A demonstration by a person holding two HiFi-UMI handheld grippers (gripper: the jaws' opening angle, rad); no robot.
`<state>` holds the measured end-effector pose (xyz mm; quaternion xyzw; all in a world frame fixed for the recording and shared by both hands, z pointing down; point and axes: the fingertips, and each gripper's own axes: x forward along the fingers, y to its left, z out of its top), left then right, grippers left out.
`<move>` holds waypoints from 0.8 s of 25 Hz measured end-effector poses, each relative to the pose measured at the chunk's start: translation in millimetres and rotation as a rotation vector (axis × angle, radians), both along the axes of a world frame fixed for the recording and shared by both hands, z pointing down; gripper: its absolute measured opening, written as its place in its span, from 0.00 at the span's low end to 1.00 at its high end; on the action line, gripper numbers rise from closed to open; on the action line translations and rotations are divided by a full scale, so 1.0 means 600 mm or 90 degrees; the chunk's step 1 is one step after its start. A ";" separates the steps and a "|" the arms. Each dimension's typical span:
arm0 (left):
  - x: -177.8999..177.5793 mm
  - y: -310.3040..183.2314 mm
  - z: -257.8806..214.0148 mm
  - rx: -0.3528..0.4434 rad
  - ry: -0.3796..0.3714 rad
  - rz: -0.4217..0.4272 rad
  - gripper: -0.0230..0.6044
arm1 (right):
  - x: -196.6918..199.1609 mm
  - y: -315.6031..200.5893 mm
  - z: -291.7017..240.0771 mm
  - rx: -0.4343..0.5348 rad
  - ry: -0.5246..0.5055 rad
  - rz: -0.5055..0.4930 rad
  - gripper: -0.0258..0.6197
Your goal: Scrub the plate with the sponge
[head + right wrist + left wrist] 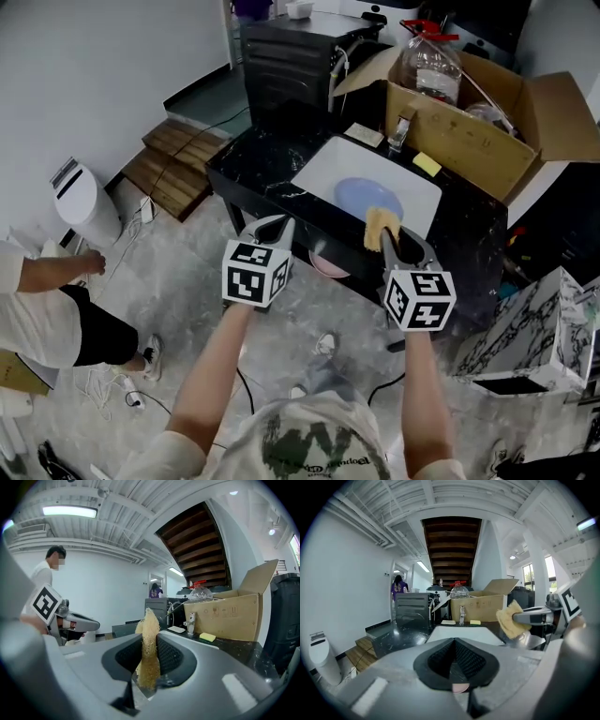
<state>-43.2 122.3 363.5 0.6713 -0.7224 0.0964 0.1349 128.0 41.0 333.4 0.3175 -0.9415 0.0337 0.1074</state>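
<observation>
The left tongs (274, 225) are closed on nothing and hang off the near edge of the desk (251, 161), so nothing steadies the plate (359, 196). The blue plate lies flat and loose on a white mat (323, 167). A firm scrub could shove it across that smooth surface, perhaps toward the edge. The right tongs (386, 240) pinch the sponge (378, 225) upright by a narrow strip. It stands in front of the plate's near rim and looks raised clear of it, and pressed down, the floppy sponge may fold or slip out. The plate's near rim is hidden behind the sponge, and neither gripper view shows the plate at all. A pink round thing (328, 266) beneath the desk edge is too cut off to name.
</observation>
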 end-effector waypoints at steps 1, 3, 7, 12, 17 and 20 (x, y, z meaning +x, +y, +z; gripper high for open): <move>-0.005 -0.009 0.001 -0.001 -0.002 0.001 0.04 | -0.005 -0.009 0.001 0.001 -0.001 0.001 0.15; -0.014 -0.031 0.004 -0.002 -0.003 0.005 0.04 | -0.013 -0.030 0.004 0.000 -0.003 0.004 0.15; -0.032 -0.089 0.012 -0.006 -0.006 0.019 0.04 | -0.032 -0.084 0.011 -0.003 -0.004 0.014 0.15; -0.060 -0.187 0.020 -0.010 -0.005 0.039 0.04 | -0.062 -0.171 0.021 -0.009 -0.001 0.027 0.15; -0.084 -0.291 0.018 -0.012 -0.002 0.055 0.04 | -0.087 -0.265 0.022 -0.014 0.008 0.039 0.15; -0.093 -0.341 0.022 -0.018 -0.002 0.062 0.04 | -0.097 -0.313 0.023 -0.018 0.010 0.044 0.15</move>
